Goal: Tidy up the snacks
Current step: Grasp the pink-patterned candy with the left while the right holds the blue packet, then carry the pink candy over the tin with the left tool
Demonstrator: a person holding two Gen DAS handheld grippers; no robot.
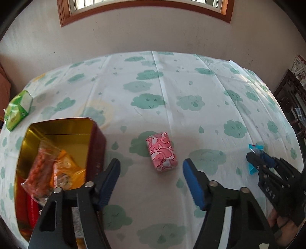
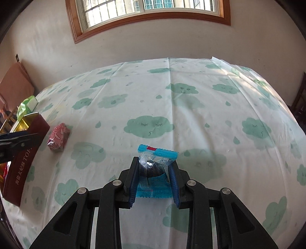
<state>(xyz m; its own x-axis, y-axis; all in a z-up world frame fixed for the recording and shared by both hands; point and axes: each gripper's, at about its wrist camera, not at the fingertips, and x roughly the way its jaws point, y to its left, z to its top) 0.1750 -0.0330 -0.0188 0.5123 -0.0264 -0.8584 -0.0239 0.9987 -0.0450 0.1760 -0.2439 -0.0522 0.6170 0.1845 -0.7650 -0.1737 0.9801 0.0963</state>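
A blue snack packet (image 2: pixel 156 172) is sitting clamped between the pads of the right gripper (image 2: pixel 154 173), its clear middle showing a dark sweet and its crimped top edge sticking out past the fingertips. In the left wrist view the same packet (image 1: pixel 255 153) is showing at about 3 o'clock, pinched in the right gripper (image 1: pixel 258 159), with a hand (image 1: pixel 285 228) gripping the handle at 4 o'clock.

A pink patterned snack (image 1: pixel 162 151) is lying on the bench (image 1: pixel 191 86) near the middle of the left wrist view, just ahead of the left gripper (image 1: pixel 151 168). That gripper is standing apart, its blue pads on either side of bare cloth, touching nothing. In the right wrist view the pink snack (image 2: pixel 58 139) is lying at 9 o'clock, just beside the red wall of the tin.

The open tin (image 1: pixel 97 141), gold inside and dark red outside, is resting on the bench at 8 o'clock in the left wrist view. It is holding an orange snack bag (image 1: pixel 67 170) and a clear bag of reddish pieces (image 1: pixel 41 172), with red wrappers below them.

A green box (image 1: pixel 18 110) is lying at 9 o'clock near the bench's edge, beyond the tin. The bench is wearing a white cloth printed with green clouds and raindrops. A wood-framed window (image 2: pixel 149 17) is sitting in the wall at 12 o'clock.
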